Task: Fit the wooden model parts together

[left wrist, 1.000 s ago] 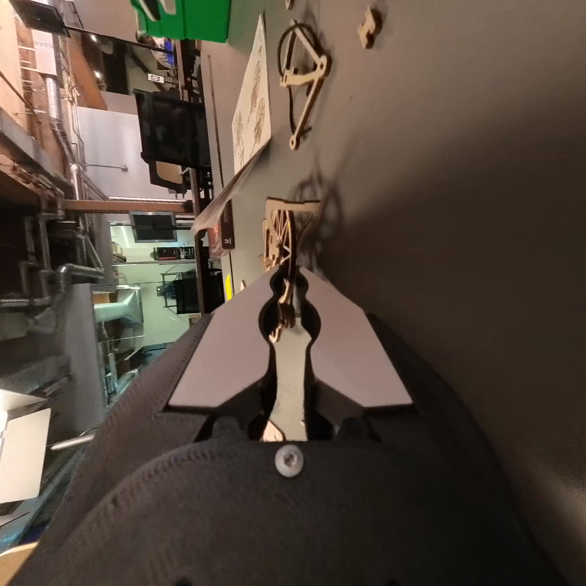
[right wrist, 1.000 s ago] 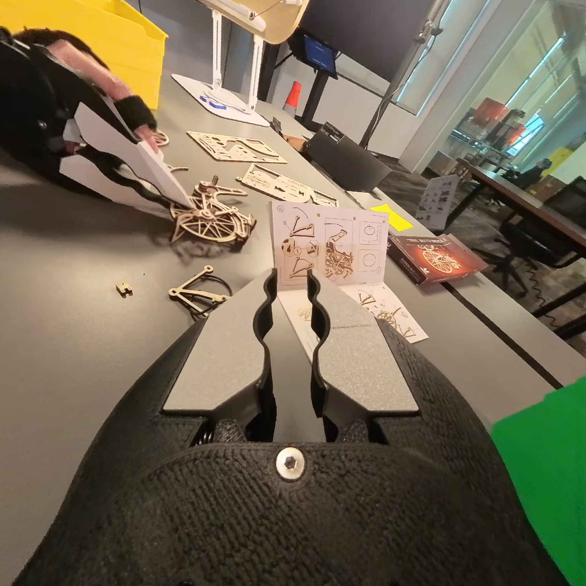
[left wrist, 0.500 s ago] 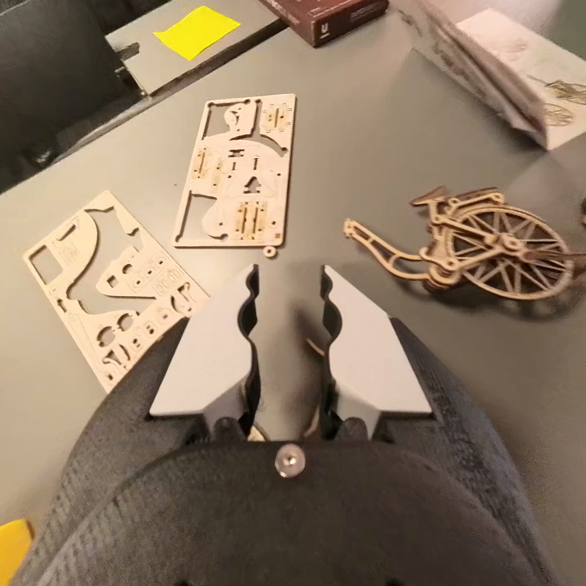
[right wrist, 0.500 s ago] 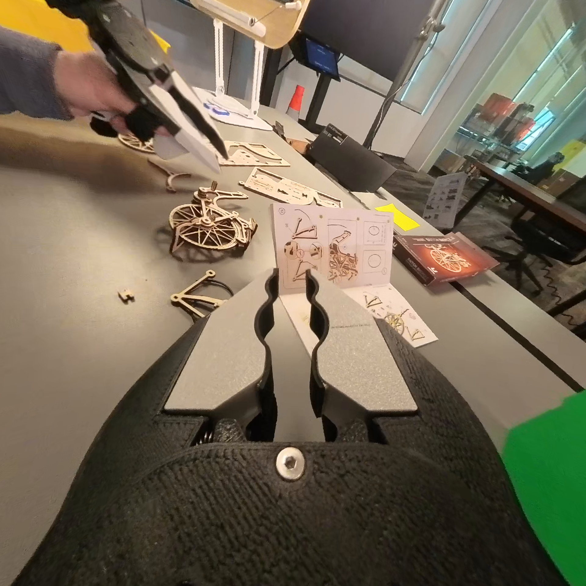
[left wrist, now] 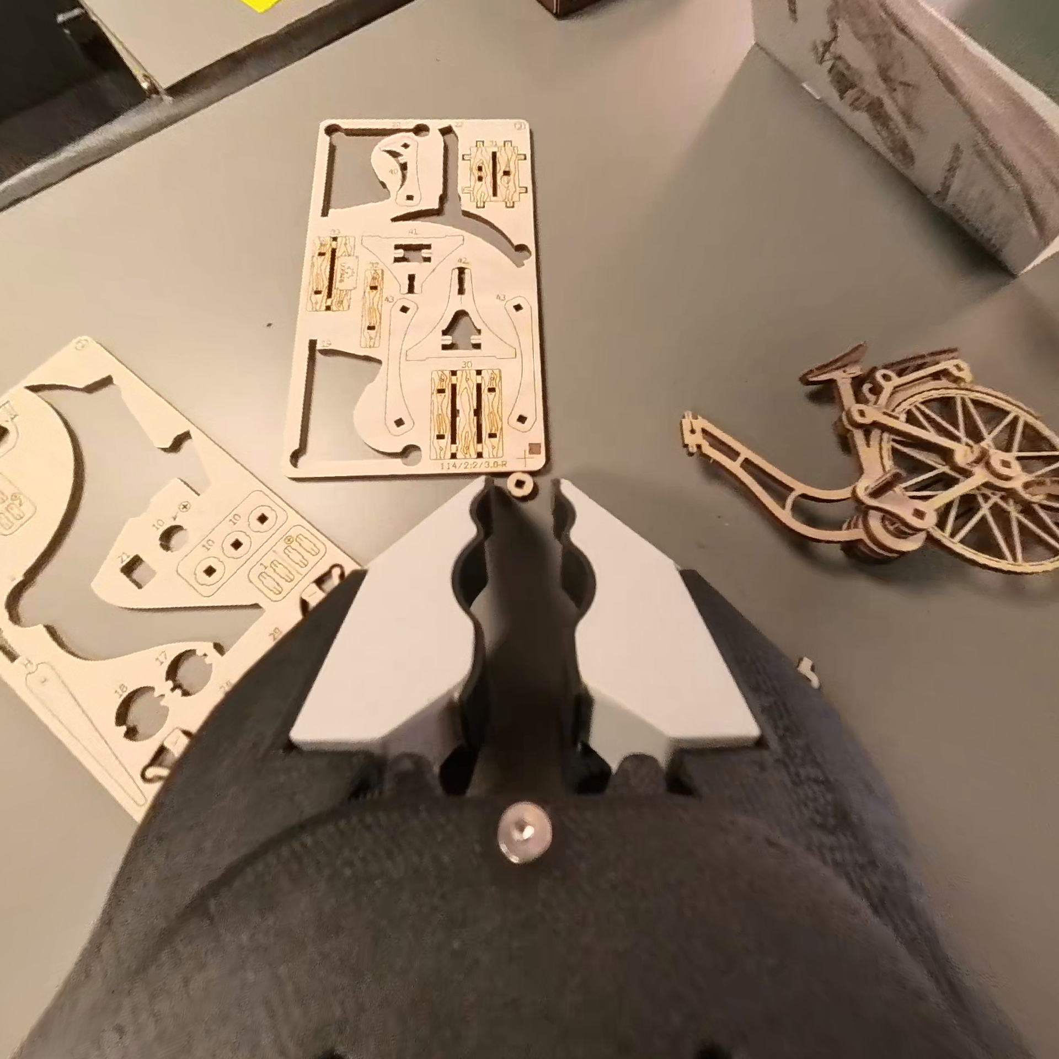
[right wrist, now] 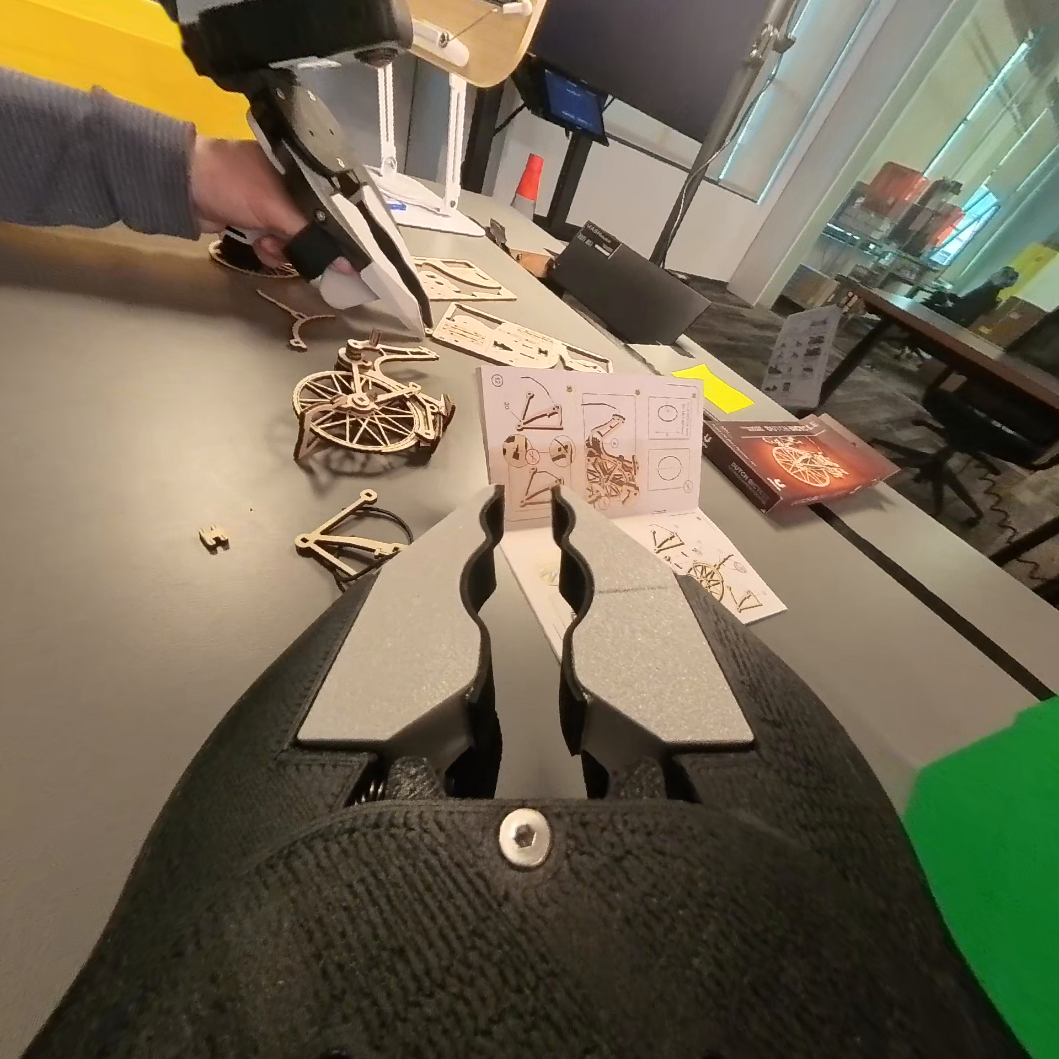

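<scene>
Two claws, both empty, and I'm lining up the next pick. My left claw (left wrist: 520, 488) hangs over the grey tabletop (left wrist: 687, 240), jaws parted a narrow way, with a tiny wooden washer (left wrist: 520, 487) lying right between the tips, just below the cut-out parts sheet (left wrist: 421, 298). That's the piece I judge I'm after. The half-built bicycle model (right wrist: 367, 404) lies on its side to the right, set apart so it's clear of the pick. My right claw (right wrist: 527, 504) waits low, jaws likewise a little apart, pointed at the propped-up instruction booklet (right wrist: 596, 441) (handy for checking the step). A triangular frame piece (right wrist: 344, 536) sits nearby.
</scene>
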`<action>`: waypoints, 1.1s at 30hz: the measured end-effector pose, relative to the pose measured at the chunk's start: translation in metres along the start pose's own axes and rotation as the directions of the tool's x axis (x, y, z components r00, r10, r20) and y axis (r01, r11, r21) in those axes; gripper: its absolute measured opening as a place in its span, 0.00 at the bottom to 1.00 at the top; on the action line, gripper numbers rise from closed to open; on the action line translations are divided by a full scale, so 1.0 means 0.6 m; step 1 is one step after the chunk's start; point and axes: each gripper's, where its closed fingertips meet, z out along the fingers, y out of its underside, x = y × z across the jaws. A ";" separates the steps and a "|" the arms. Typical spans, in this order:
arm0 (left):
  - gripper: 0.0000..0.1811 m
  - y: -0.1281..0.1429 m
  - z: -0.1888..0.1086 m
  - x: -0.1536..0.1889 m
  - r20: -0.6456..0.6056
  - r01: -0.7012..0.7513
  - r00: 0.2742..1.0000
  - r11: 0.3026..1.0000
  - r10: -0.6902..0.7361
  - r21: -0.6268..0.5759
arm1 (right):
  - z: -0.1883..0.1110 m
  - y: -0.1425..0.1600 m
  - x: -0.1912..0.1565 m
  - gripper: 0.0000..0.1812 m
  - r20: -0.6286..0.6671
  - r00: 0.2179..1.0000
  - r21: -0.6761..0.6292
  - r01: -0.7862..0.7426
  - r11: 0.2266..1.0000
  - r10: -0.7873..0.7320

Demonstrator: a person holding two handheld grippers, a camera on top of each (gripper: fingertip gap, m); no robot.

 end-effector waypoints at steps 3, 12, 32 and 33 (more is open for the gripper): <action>0.10 -0.002 0.002 0.002 -0.013 -0.022 1.000 1.000 0.022 -0.001 | -0.002 -0.002 -0.001 0.08 0.007 1.000 0.012 -0.004 1.000 0.003; 0.04 0.000 -0.006 0.000 0.005 -0.023 1.000 1.000 0.023 -0.018 | -0.009 -0.008 0.010 0.08 -0.012 0.999 0.046 -0.038 0.998 0.039; 0.04 0.073 -0.084 0.381 -0.374 -0.221 0.905 0.975 0.203 -0.006 | -0.010 -0.010 0.012 0.08 -0.023 0.999 0.055 -0.040 0.998 0.042; 0.04 0.076 -0.083 0.380 -0.373 -0.231 0.904 0.973 0.210 -0.012 | -0.009 -0.010 0.012 0.08 -0.023 0.999 0.053 -0.039 0.998 0.040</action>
